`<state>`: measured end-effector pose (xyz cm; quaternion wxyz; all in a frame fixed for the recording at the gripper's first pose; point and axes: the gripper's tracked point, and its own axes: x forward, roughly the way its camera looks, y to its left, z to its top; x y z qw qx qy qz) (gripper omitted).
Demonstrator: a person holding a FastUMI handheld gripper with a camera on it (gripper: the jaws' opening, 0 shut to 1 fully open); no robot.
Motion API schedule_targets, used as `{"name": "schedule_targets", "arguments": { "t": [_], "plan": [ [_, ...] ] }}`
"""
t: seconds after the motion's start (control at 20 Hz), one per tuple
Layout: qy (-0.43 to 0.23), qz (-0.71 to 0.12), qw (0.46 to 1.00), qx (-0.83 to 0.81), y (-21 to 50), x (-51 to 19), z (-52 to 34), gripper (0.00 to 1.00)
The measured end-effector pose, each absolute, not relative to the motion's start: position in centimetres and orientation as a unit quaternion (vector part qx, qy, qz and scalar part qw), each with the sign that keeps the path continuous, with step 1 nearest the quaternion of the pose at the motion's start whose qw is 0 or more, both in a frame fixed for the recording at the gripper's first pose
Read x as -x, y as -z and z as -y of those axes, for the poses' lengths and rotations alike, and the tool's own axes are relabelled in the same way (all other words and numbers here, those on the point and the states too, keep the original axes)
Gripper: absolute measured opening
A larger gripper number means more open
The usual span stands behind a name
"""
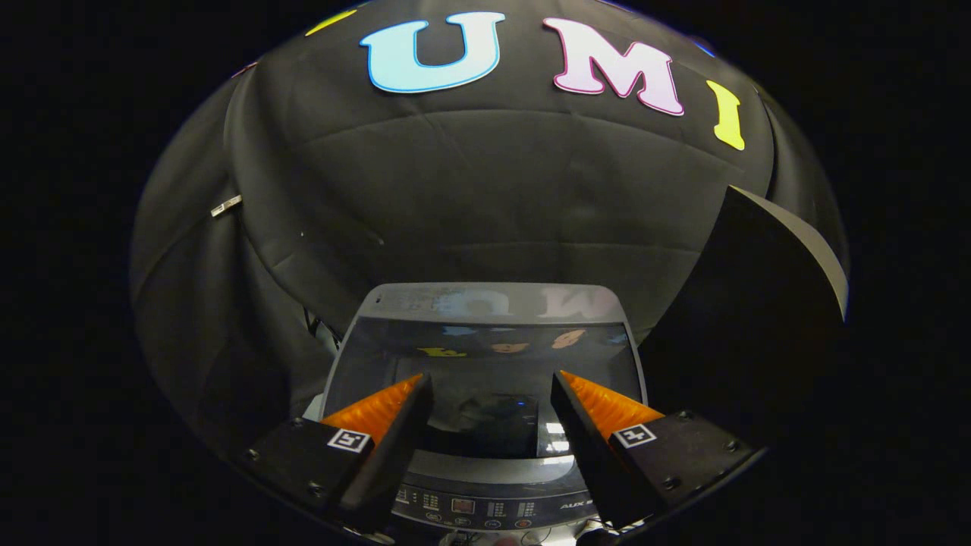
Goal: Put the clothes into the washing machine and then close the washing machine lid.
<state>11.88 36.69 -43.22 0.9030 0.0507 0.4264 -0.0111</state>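
**Gripper hovers over a washing machine whose lid looks already down**

The hand-held gripper (491, 394) hangs above a top-loading washing machine (485, 455), its two fingers spread wide apart with nothing between them. Beyond and below the fingertips lies the machine's dark glass lid (485, 356), which appears to sit flat over the drum and throws back a glossy reflection of the booth. No clothes can be made out, either between the fingers or on the machine; whether any lie under the glass cannot be told through the reflection. Nearest the gripper, between the two finger bases, runs the control panel (485, 509) with its rows of small buttons and a little display.

Judged from how things lie, the closing step seems to be at or past its end, though the lid's seating at the far edge is hard to confirm. If it is not fully home, the next move would call for a light downward press with the fingertips on the glass near its front edge.

The machine stands against the booth's wall of black cloth (485, 189), creased in broad folds. To the right, a dark panel with a pale edge (766, 265) rises beside the machine.
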Motion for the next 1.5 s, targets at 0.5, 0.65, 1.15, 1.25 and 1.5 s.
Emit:
{"name": "schedule_targets", "arguments": {
  "t": [0.5, 0.65, 1.15, 1.25, 1.5],
  "plan": [
    [-0.012, -0.387, 0.921, -0.042, 37.5, -13.0, -36.8, 1.0],
    [-0.013, -0.36, 0.932, -0.048, 33.3, -13.4, -35.9, 1.0],
    [0.0, -0.217, 0.974, -0.073, 14.9, -10.6, -26.9, 1.0],
    [0.003, -0.189, 0.98, -0.069, 11.5, -9.4, -23.7, 0.99],
    [0.024, -0.121, 0.991, -0.05, 4.3, -6.9, -13.8, 0.99]
  ]
}}
